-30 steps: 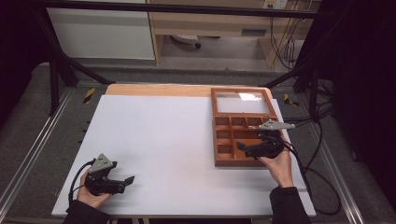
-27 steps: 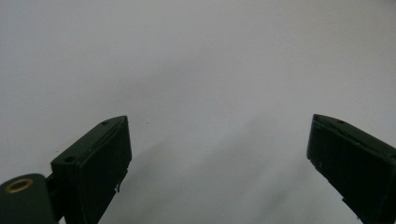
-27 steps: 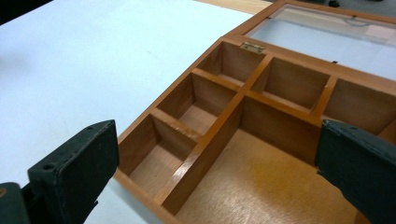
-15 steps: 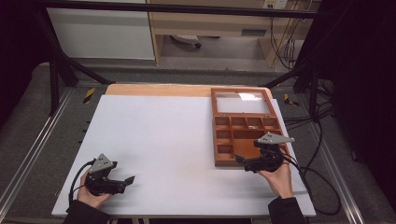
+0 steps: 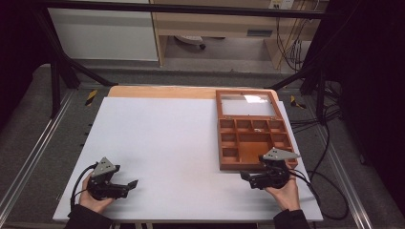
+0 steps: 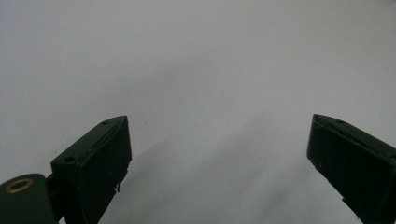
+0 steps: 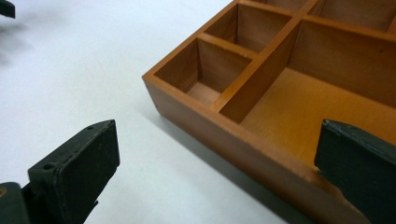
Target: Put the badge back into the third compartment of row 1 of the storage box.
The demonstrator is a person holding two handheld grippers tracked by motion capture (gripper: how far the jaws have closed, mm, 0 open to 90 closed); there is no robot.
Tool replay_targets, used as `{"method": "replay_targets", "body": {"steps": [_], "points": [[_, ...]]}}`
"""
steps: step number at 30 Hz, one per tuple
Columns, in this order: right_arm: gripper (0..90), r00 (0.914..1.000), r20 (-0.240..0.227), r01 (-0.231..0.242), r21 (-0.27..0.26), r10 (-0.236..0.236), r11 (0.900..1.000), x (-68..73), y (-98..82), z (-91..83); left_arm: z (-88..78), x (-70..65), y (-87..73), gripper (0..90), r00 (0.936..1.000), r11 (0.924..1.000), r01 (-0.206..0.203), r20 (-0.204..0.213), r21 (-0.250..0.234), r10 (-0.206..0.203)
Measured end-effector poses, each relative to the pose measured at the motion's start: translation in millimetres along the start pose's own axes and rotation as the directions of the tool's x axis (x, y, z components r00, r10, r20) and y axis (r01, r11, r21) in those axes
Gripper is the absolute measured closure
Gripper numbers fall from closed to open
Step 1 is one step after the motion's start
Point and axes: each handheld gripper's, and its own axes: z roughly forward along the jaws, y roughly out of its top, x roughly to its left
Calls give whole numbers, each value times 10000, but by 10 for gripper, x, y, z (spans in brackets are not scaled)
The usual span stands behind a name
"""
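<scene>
A brown wooden box (image 5: 253, 143) with several empty compartments stands at the right of the white tabletop (image 5: 167, 138), its glass-paned lid (image 5: 248, 104) folded back. My right gripper (image 5: 247, 180) is open and held low just in front of the box's near edge, jaws pointing left. In the right gripper view the box's near corner (image 7: 243, 88) lies just ahead of my right gripper (image 7: 217, 168), which holds nothing. My left gripper (image 5: 131, 187) rests at the front left of the table. In its own view my left gripper (image 6: 219, 163) is open over bare white surface.
Black cables (image 5: 329, 191) trail off the table's right side. A wooden strip (image 5: 162, 91) borders the far edge. Metal rails (image 5: 28, 162) run along both sides, and a cabinet (image 5: 105, 33) stands beyond the table.
My right gripper has pulled back from above the box's compartments to the table in front of the box. The left gripper has stayed put.
</scene>
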Motion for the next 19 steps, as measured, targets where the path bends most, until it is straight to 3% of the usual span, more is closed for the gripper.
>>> {"method": "replay_targets", "body": {"steps": [5,19], "points": [[6,10000,-30,3,-161,-3,9999,25,-88,-19,1,0,0,60,10000,10000,4,11,7,-4],[6,9998,-208,-40,186,44,9998,38,-221,-1,-3,-4,2,60,10000,10000,-47,68,-5,47]]}}
